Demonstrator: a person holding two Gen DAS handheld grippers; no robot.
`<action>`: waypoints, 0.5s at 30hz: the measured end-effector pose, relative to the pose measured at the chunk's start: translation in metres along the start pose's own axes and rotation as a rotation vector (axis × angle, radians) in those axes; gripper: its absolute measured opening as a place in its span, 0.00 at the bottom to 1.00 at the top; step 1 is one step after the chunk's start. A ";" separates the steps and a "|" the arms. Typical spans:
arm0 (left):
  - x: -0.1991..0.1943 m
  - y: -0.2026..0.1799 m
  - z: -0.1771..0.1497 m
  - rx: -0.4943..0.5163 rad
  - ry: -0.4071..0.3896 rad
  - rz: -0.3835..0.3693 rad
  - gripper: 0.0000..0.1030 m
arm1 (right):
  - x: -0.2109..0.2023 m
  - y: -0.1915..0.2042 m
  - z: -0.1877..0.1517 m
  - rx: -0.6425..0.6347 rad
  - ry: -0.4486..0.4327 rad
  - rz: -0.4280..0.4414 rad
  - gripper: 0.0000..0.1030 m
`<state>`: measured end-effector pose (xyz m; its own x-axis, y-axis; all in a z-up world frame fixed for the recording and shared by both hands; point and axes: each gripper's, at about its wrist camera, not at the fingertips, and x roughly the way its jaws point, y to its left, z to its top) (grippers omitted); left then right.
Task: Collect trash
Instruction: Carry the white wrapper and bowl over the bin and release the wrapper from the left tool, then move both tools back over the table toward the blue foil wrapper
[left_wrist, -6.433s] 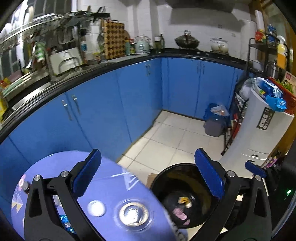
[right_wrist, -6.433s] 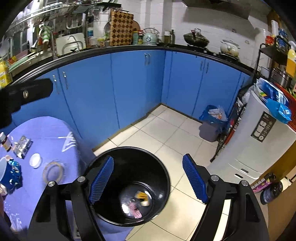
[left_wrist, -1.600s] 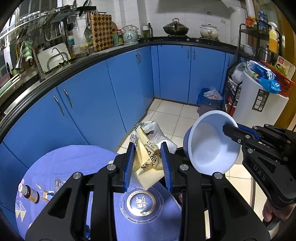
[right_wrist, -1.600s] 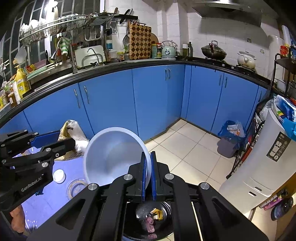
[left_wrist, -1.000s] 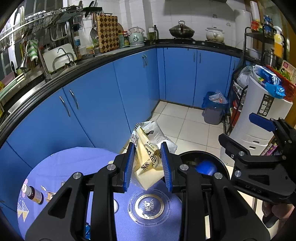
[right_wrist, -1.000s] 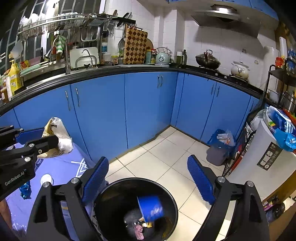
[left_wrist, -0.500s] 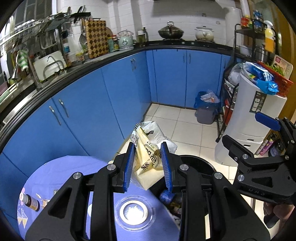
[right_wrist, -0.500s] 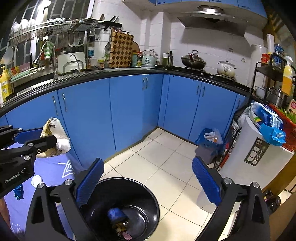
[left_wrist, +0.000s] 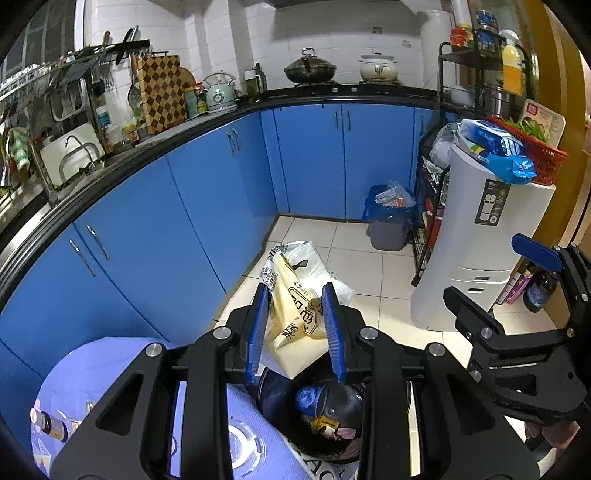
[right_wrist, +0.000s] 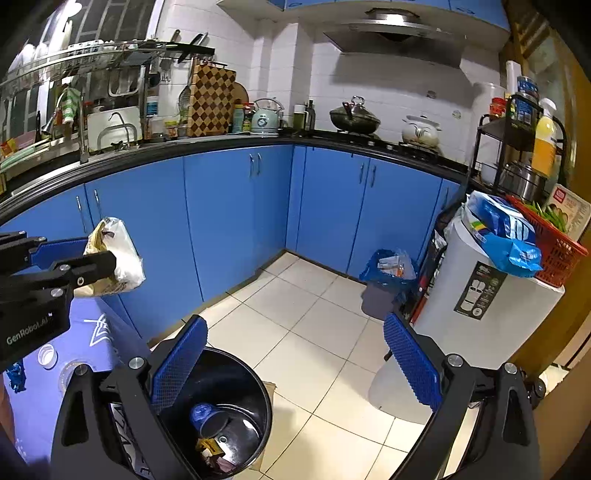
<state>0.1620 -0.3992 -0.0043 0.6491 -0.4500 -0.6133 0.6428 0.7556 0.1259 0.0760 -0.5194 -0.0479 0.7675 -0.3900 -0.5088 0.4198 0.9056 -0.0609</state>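
Observation:
My left gripper (left_wrist: 295, 325) is shut on a crumpled yellow and white plastic bag (left_wrist: 295, 317) and holds it above the near rim of the black trash bin (left_wrist: 280, 391). The bag also shows in the right wrist view (right_wrist: 114, 266), held up at the left. The bin (right_wrist: 255, 384) stands on the floor beside the purple table and holds a blue bowl (right_wrist: 201, 413) on its side and small scraps. My right gripper (right_wrist: 295, 362) is open and empty, over the bin's right side.
The round purple table (left_wrist: 110, 362) carries a clear round lid (left_wrist: 240, 446), a small bottle (left_wrist: 48, 424) and a blue wrapper (right_wrist: 14, 376). Blue cabinets (right_wrist: 236, 221) curve behind. A white appliance (right_wrist: 476, 295) and a small lined bin (right_wrist: 384, 284) stand at right.
The right gripper let go of the blue bowl, which fell into the bin, and then rose and opened wide. The left gripper has kept the bag and moved over the bin.

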 end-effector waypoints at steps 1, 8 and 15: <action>0.001 -0.001 0.001 -0.001 -0.001 -0.003 0.32 | 0.000 -0.001 -0.001 0.002 0.001 -0.003 0.91; 0.001 0.003 0.002 -0.045 -0.036 0.008 0.97 | 0.000 -0.008 -0.004 0.021 0.005 -0.007 0.91; 0.003 0.008 0.000 -0.053 -0.025 0.050 0.97 | 0.000 -0.004 -0.002 0.027 0.006 0.013 0.91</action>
<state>0.1694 -0.3942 -0.0046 0.6904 -0.4219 -0.5877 0.5871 0.8014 0.1143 0.0730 -0.5225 -0.0496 0.7699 -0.3772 -0.5147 0.4228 0.9057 -0.0314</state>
